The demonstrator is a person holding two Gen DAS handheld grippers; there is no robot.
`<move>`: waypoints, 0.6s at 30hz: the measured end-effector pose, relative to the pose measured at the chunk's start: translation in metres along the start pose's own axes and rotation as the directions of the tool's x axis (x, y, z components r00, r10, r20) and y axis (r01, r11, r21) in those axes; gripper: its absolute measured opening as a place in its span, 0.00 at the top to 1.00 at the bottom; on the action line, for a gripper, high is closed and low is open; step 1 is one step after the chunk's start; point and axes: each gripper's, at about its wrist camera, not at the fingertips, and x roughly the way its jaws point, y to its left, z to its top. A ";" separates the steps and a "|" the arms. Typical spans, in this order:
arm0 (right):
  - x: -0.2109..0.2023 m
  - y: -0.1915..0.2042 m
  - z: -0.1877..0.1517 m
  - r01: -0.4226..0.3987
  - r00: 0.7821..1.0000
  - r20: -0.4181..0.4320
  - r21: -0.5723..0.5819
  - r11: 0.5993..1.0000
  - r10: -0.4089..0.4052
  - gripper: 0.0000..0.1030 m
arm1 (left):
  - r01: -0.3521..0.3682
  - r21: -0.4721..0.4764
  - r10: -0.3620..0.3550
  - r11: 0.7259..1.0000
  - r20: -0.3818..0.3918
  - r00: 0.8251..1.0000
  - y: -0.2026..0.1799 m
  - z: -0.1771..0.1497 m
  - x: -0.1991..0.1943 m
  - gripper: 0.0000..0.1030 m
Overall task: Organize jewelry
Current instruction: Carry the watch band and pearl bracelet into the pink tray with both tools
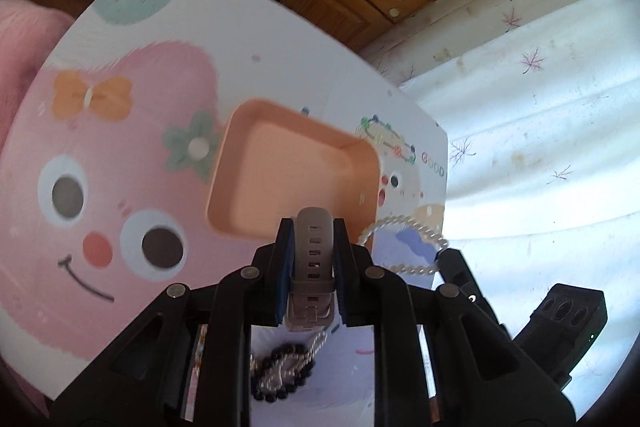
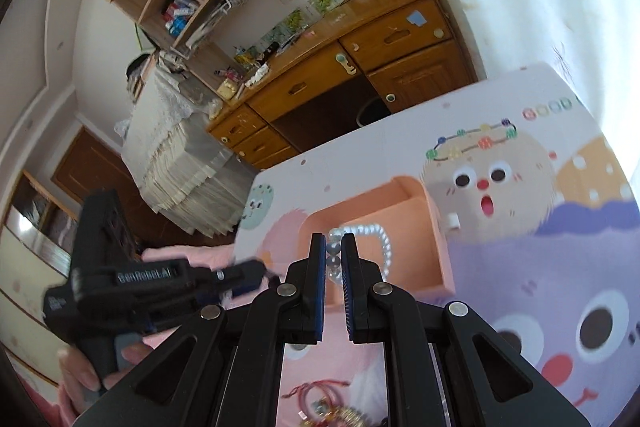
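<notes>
My left gripper [image 1: 313,227] is shut on a grey watch strap [image 1: 312,259] and holds it above the near edge of the orange tray [image 1: 240,163]. My right gripper [image 2: 334,241] is shut on a white pearl bracelet [image 2: 382,239] that hangs over the orange tray [image 2: 434,227]. The bracelet [image 1: 404,231] and the right gripper's tip [image 1: 452,259] also show in the left wrist view, just right of the tray. The left gripper body [image 2: 160,283] shows at the left of the right wrist view. A black bead string and a pearl string [image 1: 284,371] lie on the table below my left gripper.
The table [image 1: 120,147] has a cartoon-print top. Red cords and gold pieces [image 2: 328,403] lie on it under my right gripper. A wooden desk with drawers [image 2: 360,67] stands behind the table, and a curtain [image 1: 540,107] hangs to the right.
</notes>
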 end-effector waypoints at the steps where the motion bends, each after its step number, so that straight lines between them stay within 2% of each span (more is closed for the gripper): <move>1: 0.003 0.002 0.002 0.007 1.000 -0.001 -0.008 1.000 -0.007 0.93 | -0.003 0.018 0.003 1.000 0.011 1.000 -0.003 0.004 0.002 0.85; 4: 0.014 0.004 0.004 0.024 1.000 -0.017 -0.021 0.999 -0.025 0.92 | -0.021 0.065 0.018 0.998 0.041 0.999 -0.010 0.015 0.009 0.85; 5: 0.020 0.004 0.004 0.035 0.999 -0.037 -0.028 0.999 -0.036 0.85 | -0.029 0.077 0.025 0.997 0.042 0.999 -0.010 0.017 0.013 0.85; 6: 0.025 0.004 0.004 0.053 0.997 -0.058 -0.035 0.998 -0.055 0.75 | -0.060 0.097 0.056 0.993 0.039 0.998 -0.011 0.019 0.018 0.85; 7: 0.028 0.004 0.003 0.075 0.995 -0.070 -0.040 0.996 -0.078 0.48 | -0.110 0.119 0.105 0.987 0.047 0.993 -0.013 0.021 0.021 0.84; 8: 0.031 0.003 0.000 0.085 0.994 -0.070 -0.039 0.996 -0.087 0.35 | -0.138 0.135 0.131 0.981 0.056 0.990 -0.012 0.021 0.025 0.81; 10: 0.027 0.000 -0.003 0.076 0.996 -0.048 -0.027 0.997 -0.077 0.34 | -0.193 0.184 0.179 0.964 0.087 0.980 -0.015 0.021 0.024 0.56; 11: 0.026 -0.004 -0.005 0.084 0.995 -0.044 -0.017 0.996 -0.085 0.34 | -0.207 0.198 0.191 0.958 0.099 0.977 -0.015 0.020 0.022 0.34; 12: 0.025 -0.007 -0.007 0.097 0.994 -0.042 -0.009 0.995 -0.098 0.34 | -0.218 0.208 0.197 0.954 0.115 0.974 -0.015 0.020 0.020 0.29; 17: 0.008 -0.023 -0.022 0.166 0.986 -0.034 0.021 0.986 -0.165 0.34 | -0.329 0.262 0.296 0.907 0.160 0.942 -0.004 0.010 0.011 0.29; 18: 0.003 -0.025 -0.028 0.187 0.982 -0.028 0.016 0.982 -0.186 0.34 | -0.335 0.267 0.302 0.904 0.156 0.940 0.000 0.007 0.009 0.29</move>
